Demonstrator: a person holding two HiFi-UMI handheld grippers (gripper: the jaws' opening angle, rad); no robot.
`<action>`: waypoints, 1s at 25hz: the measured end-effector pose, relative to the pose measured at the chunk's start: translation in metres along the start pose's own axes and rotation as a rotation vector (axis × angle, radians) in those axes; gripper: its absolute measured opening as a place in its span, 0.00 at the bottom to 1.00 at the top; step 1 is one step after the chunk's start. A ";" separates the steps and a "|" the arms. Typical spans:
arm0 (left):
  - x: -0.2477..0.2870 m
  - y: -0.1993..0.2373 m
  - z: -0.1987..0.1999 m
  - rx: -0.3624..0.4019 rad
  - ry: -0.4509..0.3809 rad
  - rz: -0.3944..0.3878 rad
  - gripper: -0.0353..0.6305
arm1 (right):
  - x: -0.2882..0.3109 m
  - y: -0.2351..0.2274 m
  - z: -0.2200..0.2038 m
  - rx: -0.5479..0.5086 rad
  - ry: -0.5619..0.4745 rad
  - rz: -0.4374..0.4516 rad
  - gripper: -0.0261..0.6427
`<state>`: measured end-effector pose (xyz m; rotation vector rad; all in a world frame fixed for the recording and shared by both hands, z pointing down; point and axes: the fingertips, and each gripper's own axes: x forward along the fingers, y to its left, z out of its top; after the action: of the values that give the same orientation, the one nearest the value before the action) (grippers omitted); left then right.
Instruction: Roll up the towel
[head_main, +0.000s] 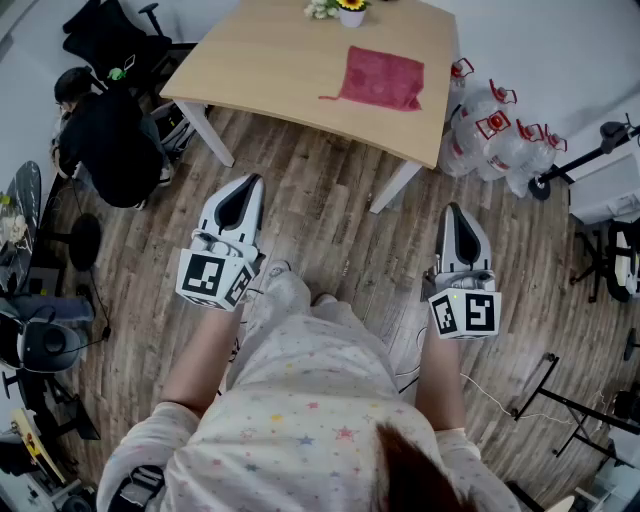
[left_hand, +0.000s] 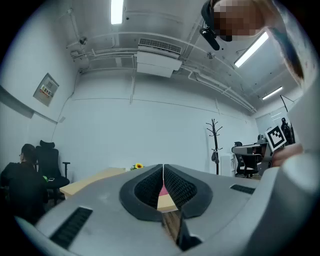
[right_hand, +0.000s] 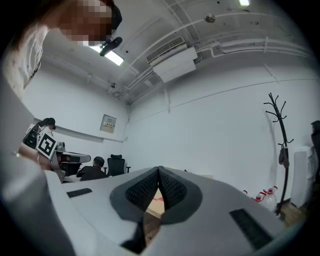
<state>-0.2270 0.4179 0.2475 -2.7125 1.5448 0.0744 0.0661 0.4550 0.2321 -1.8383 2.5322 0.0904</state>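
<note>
Head view: red towel (head_main: 381, 78) flat on wooden table (head_main: 270, 70); plank floor (head_main: 320, 215).

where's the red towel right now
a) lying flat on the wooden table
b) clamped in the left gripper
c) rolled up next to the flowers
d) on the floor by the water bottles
a: the red towel lies spread flat on the wooden table, while the left gripper and right gripper are both shut on nothing over the floor, short of the table.
</note>
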 end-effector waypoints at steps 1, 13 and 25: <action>0.002 0.000 0.000 0.002 0.001 -0.001 0.08 | 0.001 -0.001 0.000 0.000 0.000 -0.001 0.04; 0.022 -0.006 -0.005 -0.008 0.018 -0.002 0.08 | 0.002 -0.015 0.000 0.007 -0.006 -0.037 0.04; 0.058 -0.001 -0.008 -0.024 0.054 0.002 0.28 | 0.024 -0.039 -0.001 0.092 -0.015 -0.066 0.28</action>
<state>-0.1963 0.3681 0.2522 -2.7539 1.5704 0.0208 0.0958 0.4199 0.2303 -1.8775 2.4191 -0.0123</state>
